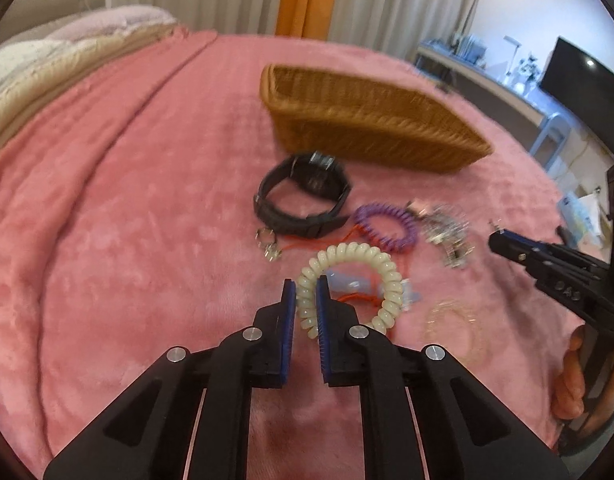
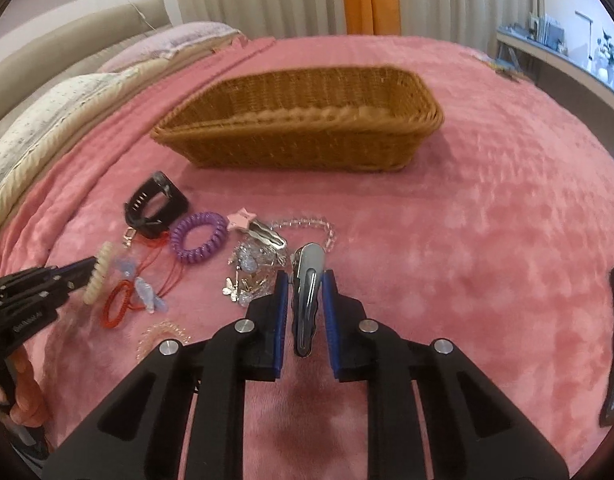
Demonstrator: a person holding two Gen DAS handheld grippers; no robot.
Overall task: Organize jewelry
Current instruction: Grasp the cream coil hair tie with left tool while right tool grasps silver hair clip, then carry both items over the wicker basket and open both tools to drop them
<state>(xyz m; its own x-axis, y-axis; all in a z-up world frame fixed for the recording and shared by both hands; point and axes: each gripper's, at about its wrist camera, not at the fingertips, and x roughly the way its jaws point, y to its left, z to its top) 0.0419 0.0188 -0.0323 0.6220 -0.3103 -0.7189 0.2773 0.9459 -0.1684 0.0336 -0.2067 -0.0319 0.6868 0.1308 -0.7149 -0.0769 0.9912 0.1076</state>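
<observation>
While your left gripper (image 1: 306,300) pinches the near side of the cream spiral hair tie (image 1: 349,280) between its blue pads, the rest of that coil rests on the pink blanket (image 1: 127,220). Just beyond lie the black watch (image 1: 303,196) and the purple spiral hair tie (image 1: 387,226), with the wicker basket (image 2: 299,136) farther back, its inside bare where visible. On the right, your right gripper (image 2: 305,292) has its jaws clamped on a grey metal hair clip (image 2: 305,300), beside a tangle of silver jewelry (image 2: 251,268).
</observation>
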